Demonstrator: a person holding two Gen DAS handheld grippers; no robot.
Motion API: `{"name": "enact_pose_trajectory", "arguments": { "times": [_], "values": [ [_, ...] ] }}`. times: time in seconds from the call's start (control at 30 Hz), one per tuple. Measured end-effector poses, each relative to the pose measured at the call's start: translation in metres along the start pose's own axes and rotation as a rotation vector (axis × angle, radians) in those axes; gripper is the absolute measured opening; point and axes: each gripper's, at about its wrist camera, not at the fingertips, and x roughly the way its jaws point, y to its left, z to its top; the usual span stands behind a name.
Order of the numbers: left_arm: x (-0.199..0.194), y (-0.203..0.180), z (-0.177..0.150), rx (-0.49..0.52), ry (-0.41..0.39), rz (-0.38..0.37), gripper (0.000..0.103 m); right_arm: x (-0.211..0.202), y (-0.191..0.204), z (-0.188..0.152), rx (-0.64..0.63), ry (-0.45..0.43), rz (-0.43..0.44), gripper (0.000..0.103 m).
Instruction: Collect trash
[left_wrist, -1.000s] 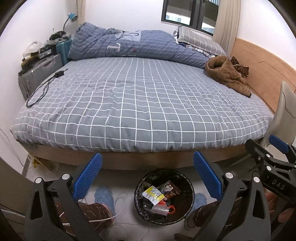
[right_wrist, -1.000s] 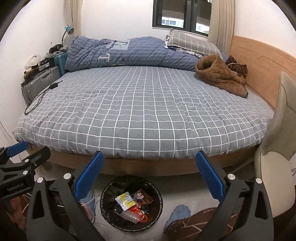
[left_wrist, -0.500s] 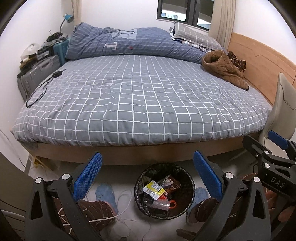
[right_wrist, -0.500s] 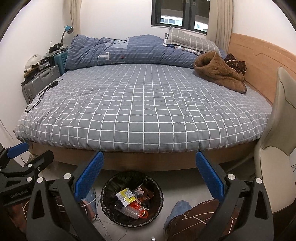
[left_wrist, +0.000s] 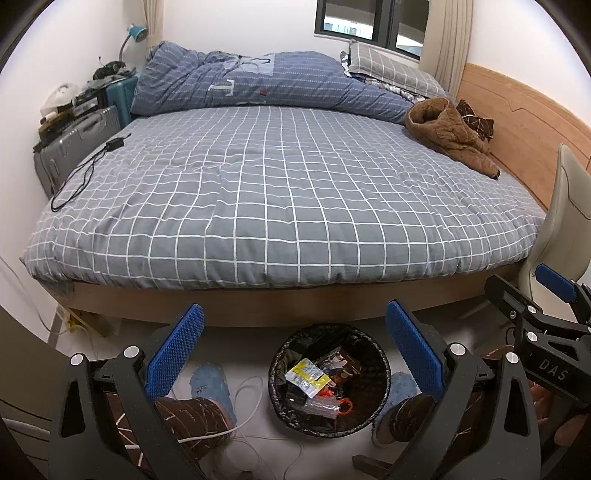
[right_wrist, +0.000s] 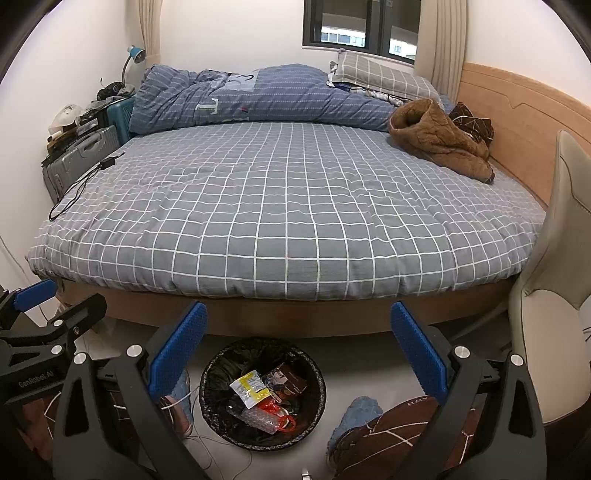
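Observation:
A round black trash bin stands on the floor in front of the bed. Inside it lie a yellow wrapper, a clear packet with a red ring and dark packaging. My left gripper hangs open above the bin with nothing between its blue pads. My right gripper is open too and holds nothing, just above and behind the bin. Each gripper shows at the edge of the other's view, with blue tips.
A large bed with a grey checked cover fills the room. On it lie a blue duvet, a brown jacket and a black charger cable. Suitcases stand left, a beige chair right. A person's feet in blue slippers flank the bin.
Both views have risen and pulled back slightly, so the bed's far end and window show lower in frame. The bin's contents and both open grippers stay as they were.

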Motion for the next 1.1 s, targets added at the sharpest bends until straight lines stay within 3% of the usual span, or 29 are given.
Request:
{"name": "enact_pose_trajectory", "arguments": {
  "times": [0.53, 1.1],
  "values": [
    [0.0046, -0.0001, 0.0027, 0.014, 0.006, 0.048, 0.097, 0.0042, -0.0007, -0.0019, 0.003, 0.002, -0.001, 0.095],
    [0.0064, -0.0023, 0.0017, 0.005, 0.022, 0.049, 0.097, 0.0044, 0.0001, -0.0024, 0.002, 0.002, 0.001, 0.095]
  ]
}}
